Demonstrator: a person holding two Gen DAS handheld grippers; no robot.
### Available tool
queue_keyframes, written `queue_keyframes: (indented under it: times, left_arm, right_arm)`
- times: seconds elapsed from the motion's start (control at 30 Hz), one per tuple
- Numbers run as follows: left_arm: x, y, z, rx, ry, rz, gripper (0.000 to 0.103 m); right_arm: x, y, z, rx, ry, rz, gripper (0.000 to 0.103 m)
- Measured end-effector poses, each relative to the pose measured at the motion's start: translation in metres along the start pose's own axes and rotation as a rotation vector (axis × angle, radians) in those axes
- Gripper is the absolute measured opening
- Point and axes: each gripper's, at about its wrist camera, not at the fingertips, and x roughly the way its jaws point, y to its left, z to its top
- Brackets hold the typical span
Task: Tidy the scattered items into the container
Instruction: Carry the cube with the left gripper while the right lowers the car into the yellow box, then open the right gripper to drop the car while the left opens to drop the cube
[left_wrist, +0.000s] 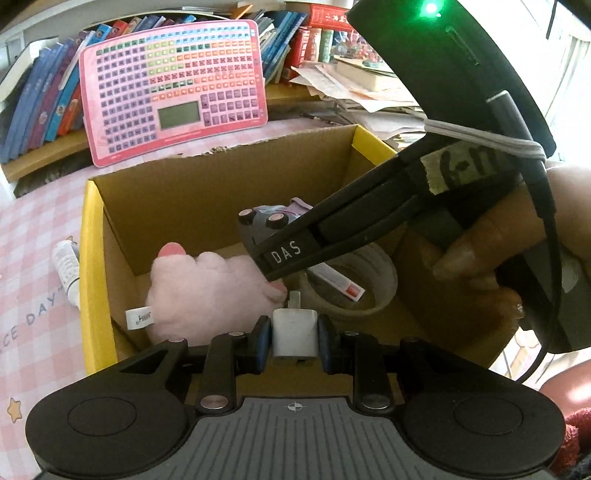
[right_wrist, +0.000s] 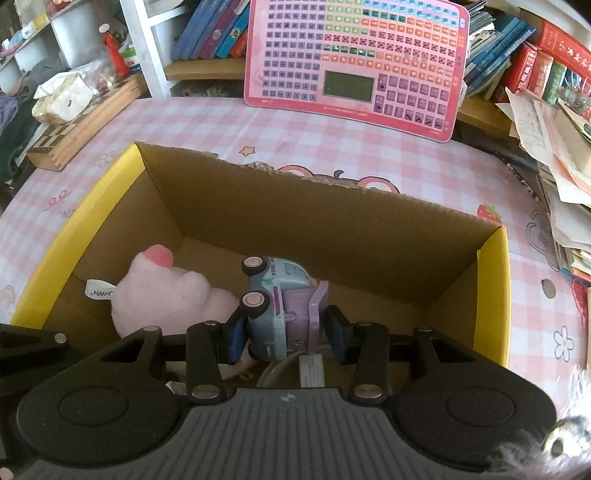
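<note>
Progress well along, judging by the box (right_wrist: 491, 280): plush (left_wrist: 207, 291), tape roll (left_wrist: 384, 280) and a small carton (left_wrist: 338, 282) inside the roll already lying on its floor.

Left gripper (left_wrist: 294, 338): hovering above the box near its front edge, fingers narrow and clamped on a white charger (left_wrist: 295, 334), prong pointing ahead. Plush just beyond the left fingertip, tape roll beyond the right one. Charger not yet released, so that item counted as pending only by a letting-go.

Outside the box, left of those fingers, a white tube (left_wrist: 66, 271) resting on the cloth against the yellow wall. Apparently the one scattered item left to fetch, as far as either view shows.

Right gripper (right_wrist: 284, 332): also over the box, fingers set either side of a toy truck (right_wrist: 280, 306) lying on its side, wheels facing left. Left pad touching the truck; right pad seemingly a sliver off the purple door, so grip uncertain, either barely held or just let go. Plush to the left of these fingers, bare cardboard ahead.

Remaining, by this reckoning: drop charger, settle truck, collect tube.
</note>
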Motion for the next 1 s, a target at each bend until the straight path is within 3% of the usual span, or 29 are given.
queue_keyframes:
  times: [0.17, 0.27, 0.4, 0.5, 1.0]
  left_arm:
    - [-0.002, -0.003, 0.0, 0.014, -0.005, 0.001, 0.028]
    - [-0.006, -0.006, 0.001, 0.027, -0.016, 0.014, 0.045]
    - [-0.016, -0.01, 0.001, 0.046, -0.049, 0.048, 0.071]
    - [-0.026, -0.011, 0.001, 0.049, -0.08, 0.069, 0.079]
    - [-0.092, 0.005, -0.02, -0.021, -0.196, 0.143, 0.094]
  right_arm:
    - [0.001, -0.001, 0.0, 0.014, -0.007, 0.002, 0.048]
    - [-0.003, -0.001, 0.0, 0.024, -0.02, -0.001, 0.063]
    - [-0.014, 0.003, -0.001, 0.033, -0.051, 0.004, 0.074]
    - [-0.025, 0.007, -0.004, 0.03, -0.082, 0.006, 0.078]
    - [-0.093, 0.023, -0.039, 0.113, -0.236, -0.025, 0.08]
